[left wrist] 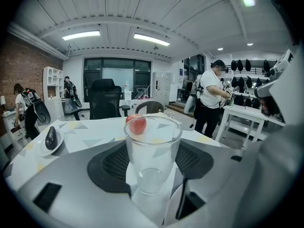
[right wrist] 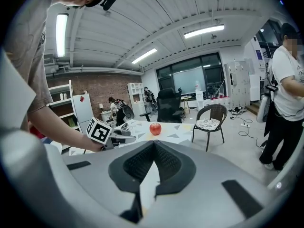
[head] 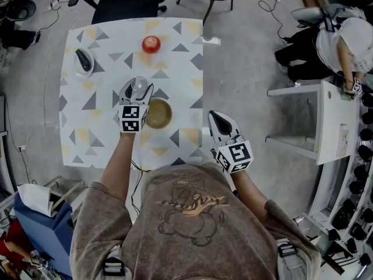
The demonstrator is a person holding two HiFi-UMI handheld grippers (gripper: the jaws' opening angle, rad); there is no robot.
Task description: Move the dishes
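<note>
Where glass [left wrist: 152, 151] is, bowl [head: 158, 113] beside; apple [head: 151, 44] beyond

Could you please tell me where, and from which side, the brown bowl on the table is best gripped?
Probably the right rim, one jaw inside and one outside, coming from above and the right. The bowl sits upright and open-topped, the left hand-held gripper holding the glass crowds its left side, and the empty right hand-held gripper is on that side.

A red fruit [head: 151, 44], perhaps an apple, lies on the patterned table [head: 175, 69].
</note>
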